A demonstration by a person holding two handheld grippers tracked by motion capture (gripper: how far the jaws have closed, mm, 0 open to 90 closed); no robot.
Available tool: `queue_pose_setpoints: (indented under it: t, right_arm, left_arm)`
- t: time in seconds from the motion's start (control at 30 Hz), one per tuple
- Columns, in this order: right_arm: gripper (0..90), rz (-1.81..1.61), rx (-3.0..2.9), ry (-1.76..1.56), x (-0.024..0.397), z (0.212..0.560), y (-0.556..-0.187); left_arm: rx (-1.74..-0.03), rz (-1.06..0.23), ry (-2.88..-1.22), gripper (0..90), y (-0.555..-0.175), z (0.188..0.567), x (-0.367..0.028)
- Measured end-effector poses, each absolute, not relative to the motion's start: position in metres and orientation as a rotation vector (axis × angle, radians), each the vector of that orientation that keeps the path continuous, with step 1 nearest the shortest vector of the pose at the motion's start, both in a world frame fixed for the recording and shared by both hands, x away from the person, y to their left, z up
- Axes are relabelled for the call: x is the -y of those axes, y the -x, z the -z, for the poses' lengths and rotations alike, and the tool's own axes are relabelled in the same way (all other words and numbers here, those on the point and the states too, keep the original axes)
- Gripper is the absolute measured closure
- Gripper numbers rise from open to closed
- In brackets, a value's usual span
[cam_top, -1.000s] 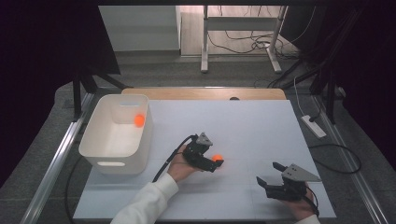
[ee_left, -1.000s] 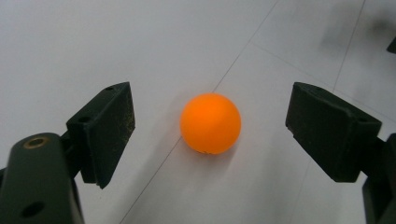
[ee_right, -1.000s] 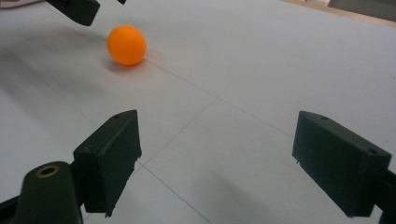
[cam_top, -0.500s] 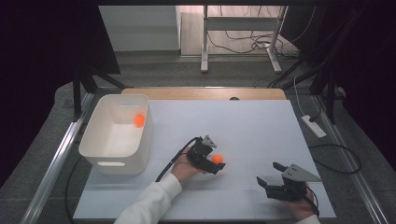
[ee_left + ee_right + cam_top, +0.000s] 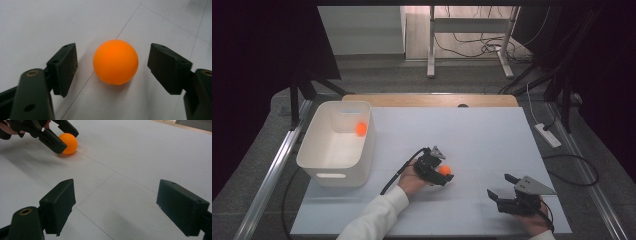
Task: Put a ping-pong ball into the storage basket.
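I see a smooth, matte orange ball (image 5: pixel 115 62), round like a ping-pong ball, lying on the white table (image 5: pixel 492 135). My left gripper (image 5: pixel 112 65) has just been closing; its flat black pads flank the ball without touching. My right gripper (image 5: pixel 116 205) gapes wide.

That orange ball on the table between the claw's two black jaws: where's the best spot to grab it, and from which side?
Across its widest middle. The orange ball is round and rests on the white table, so any opposite pair of points works. The left claw already straddles it, a pad on each side with gaps left; its jaws have just been closing. Pinch level at mid-height, or it could squirt away.
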State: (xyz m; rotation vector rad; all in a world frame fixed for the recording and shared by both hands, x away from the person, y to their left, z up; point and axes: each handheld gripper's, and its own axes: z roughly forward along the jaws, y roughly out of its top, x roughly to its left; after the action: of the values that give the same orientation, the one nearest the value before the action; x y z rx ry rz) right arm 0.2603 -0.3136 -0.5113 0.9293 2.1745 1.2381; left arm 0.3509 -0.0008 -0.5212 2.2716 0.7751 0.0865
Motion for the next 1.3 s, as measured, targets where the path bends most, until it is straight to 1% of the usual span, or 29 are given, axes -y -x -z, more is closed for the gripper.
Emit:
queue_pose_setpoints:
  t: [0.03,0.1,0.17,0.33,0.37,0.4,0.5,1.03,1.3]
  right_arm:
    - [15.2,-1.238,-2.175,-0.929,0.314,0.511,-0.26]
    - [15.2,-1.237,-2.175,-0.929,0.314,0.511,-0.26]
    - [15.2,-1.237,-2.174,-0.93,0.314,0.511,-0.26]
    - [15.2,-1.236,-2.174,-0.93,0.314,0.511,-0.26]
    - [15.2,-1.235,-2.174,-0.929,0.314,0.511,-0.26]
    - [15.2,-1.235,-2.174,-0.929,0.314,0.511,-0.26]
    - [15.2,-1.237,-2.173,-0.93,0.314,0.511,-0.26]
    - [15.2,-1.236,-2.169,-0.931,0.315,0.511,-0.26]
    - [15.2,-1.237,-2.167,-0.93,0.314,0.511,-0.26]
  left_arm:
    - [-0.777,-0.082,-2.269,27.2,-0.351,0.521,0.001]
    - [-0.778,-0.077,-2.27,32.2,-0.351,0.522,0.001]
    - [-0.775,-0.074,-2.27,33.4,-0.352,0.522,0.0]
    - [-0.767,-0.062,-2.272,41.3,-0.351,0.521,0.0]
    - [-0.765,-0.061,-2.273,44.7,-0.351,0.521,0.0]
    - [-0.762,-0.06,-2.275,44.7,-0.351,0.521,0.0]
    - [-0.762,-0.058,-2.274,49.1,-0.351,0.521,0.0]
    - [-0.755,-0.055,-2.226,50.2,-0.347,0.514,-0.004]
    - [-0.721,-0.089,-2.22,50.2,-0.34,0.507,-0.004]
